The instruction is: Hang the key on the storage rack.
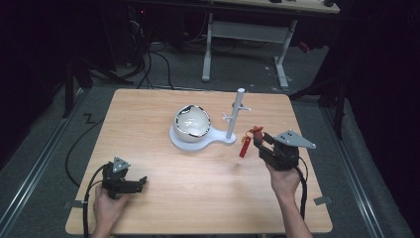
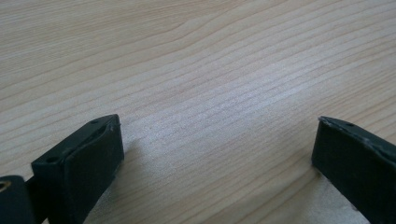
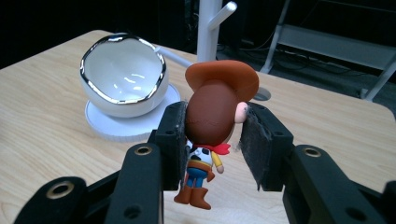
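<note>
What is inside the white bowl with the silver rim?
The white bowl shows a bare, glossy white inside with light reflections. Its near wall hides the lowest part of the inside, so something small there cannot be excluded.

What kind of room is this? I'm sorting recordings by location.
Probably a lab or workshop: a wooden table on grey floor, floor cables behind it, a height-adjustable desk, and a right gripper holding a cowboy figurine.
</note>
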The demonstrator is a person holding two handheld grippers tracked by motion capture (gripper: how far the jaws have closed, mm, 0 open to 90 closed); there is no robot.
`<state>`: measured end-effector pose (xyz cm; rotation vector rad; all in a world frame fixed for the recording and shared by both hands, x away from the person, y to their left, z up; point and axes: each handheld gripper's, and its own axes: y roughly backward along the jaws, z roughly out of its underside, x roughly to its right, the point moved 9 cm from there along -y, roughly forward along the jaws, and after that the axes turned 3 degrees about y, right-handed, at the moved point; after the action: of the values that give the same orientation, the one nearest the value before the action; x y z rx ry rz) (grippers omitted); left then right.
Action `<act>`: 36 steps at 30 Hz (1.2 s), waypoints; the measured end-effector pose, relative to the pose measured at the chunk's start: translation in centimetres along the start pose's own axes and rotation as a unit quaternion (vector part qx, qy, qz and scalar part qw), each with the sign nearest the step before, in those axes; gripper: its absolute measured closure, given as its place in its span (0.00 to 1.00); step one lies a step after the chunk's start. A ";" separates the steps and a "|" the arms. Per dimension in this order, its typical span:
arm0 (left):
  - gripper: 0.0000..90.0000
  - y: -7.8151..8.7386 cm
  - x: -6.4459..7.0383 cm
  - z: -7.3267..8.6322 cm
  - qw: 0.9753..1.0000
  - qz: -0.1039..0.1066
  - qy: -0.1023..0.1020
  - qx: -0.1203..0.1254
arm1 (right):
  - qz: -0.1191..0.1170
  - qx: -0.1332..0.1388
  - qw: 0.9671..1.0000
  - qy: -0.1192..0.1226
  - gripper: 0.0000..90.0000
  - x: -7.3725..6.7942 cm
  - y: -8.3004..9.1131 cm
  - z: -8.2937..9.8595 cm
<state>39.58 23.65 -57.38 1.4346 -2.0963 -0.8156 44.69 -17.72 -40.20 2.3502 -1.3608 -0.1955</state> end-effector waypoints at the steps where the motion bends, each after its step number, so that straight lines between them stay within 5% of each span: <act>1: 0.03 0.0 0.0 0.0 1.000 0.000 0.000 0.000 | 0.001 0.001 1.000 0.000 0.68 0.1 0.0 -0.2; 36: 0.03 0.0 0.0 0.0 1.000 0.000 0.000 0.000 | 0.016 0.027 0.999 -0.004 0.68 1.8 0.0 -5.0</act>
<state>39.58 23.64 -57.38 1.4345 -2.0964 -0.8153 47.21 -17.91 -35.54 2.3729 -1.4236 -0.1614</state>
